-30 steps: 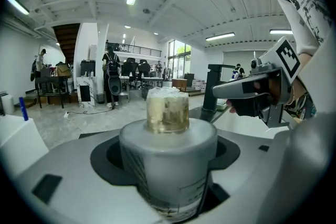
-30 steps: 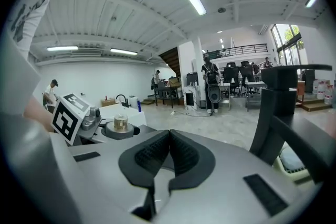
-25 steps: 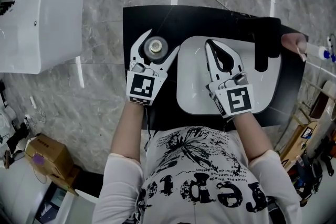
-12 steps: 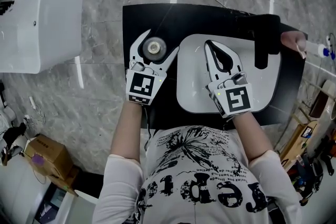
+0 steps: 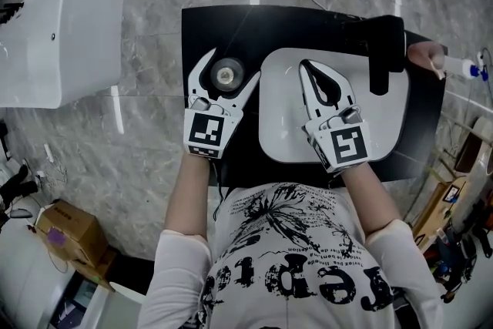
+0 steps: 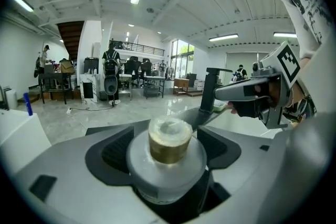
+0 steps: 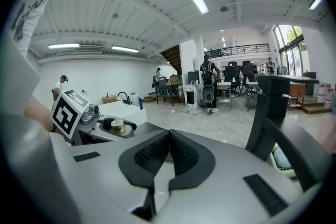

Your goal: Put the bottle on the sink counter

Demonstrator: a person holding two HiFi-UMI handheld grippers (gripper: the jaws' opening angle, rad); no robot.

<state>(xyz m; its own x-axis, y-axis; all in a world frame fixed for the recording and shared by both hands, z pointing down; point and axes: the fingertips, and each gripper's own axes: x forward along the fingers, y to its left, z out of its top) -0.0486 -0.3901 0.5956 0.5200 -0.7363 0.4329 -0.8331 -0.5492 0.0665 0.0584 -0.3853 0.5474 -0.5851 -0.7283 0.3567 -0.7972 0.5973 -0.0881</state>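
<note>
1. Spanning the middle of the scene, the black sink counter point(image 5: 208, 27) shows a bare strip along its left side. This is judged ample room for a set-down.
2. The white basin point(image 5: 285, 127) fills the counter's right part. Its rim lies just right of the bottle and is the nearest hazard.
3. The black faucet point(image 5: 383, 58) stands at the far right, well apart from the bottle.
4. The right gripper point(image 5: 306, 64) hangs over the basin with its jaws together, holding nothing.
5. The left gripper point(image 5: 233, 62) is clamped on the bottle, with a pad on each side of the body.
6. The bottle point(image 5: 226, 75) is upright over the left strip; whether it touches the counter cannot be told. It is judged small, light and stiff, with a smooth round wall likely to slip. It is best held at the body, not by the gold cap point(image 6: 169, 139).
</note>
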